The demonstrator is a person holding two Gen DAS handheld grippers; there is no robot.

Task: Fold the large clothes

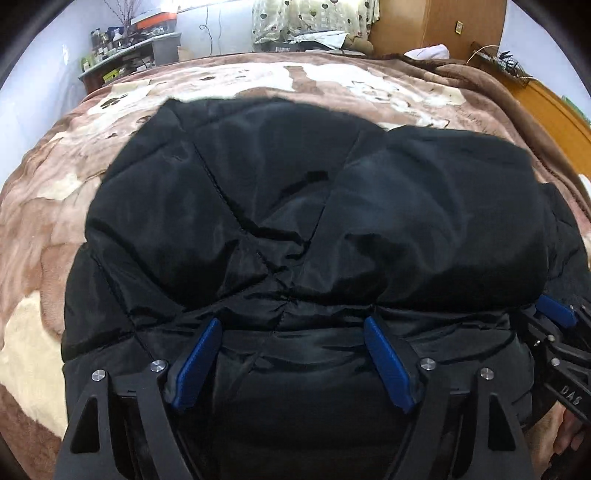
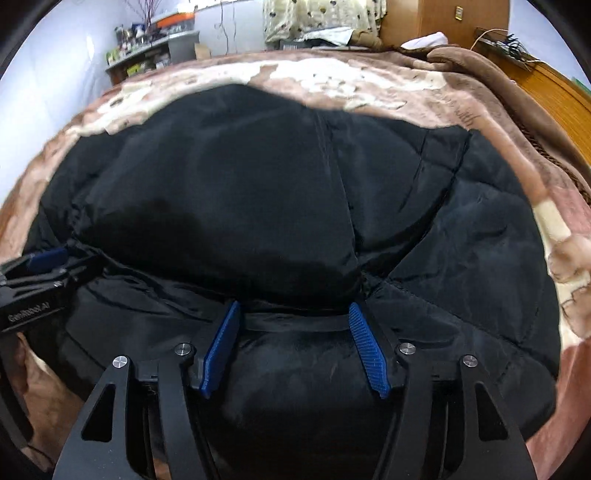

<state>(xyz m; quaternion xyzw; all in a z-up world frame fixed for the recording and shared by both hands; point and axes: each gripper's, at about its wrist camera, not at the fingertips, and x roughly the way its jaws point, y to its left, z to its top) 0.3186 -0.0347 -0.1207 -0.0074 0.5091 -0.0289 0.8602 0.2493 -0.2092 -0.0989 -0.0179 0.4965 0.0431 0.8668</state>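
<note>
Left wrist view
Left gripper [image 1: 291, 328]: nearest the lens; blue pads [image 1: 195, 363] spread wide, tips resting at the fold line of the jacket, nothing pinched between them.
Black padded jacket [image 1: 295, 206]: folded over on itself, upper layer puffed above a lower layer; fills the middle of the view, lying on the blanket.
Blanket [image 1: 44, 229]: brown and cream plush, spread over the bed, visible around the jacket on the left and far sides.
Right gripper [image 1: 557, 317]: at the right edge, one blue pad showing against the jacket's side.
Shelf [image 1: 129, 51]: far left by the wall, crowded with small items.

Right wrist view
Right gripper [image 2: 293, 314]: nearest the lens; blue pads [image 2: 369, 354] held well apart, a thin black strap of the jacket [image 2: 258, 192] crossing between the tips, not clamped.
Left gripper [image 2: 44, 258]: at the left edge, beside the jacket.
Blanket [image 2: 554, 236]: showing past the jacket on the right and far sides.
Wooden cabinet [image 2: 424, 18]: far right, behind the bed.
</note>
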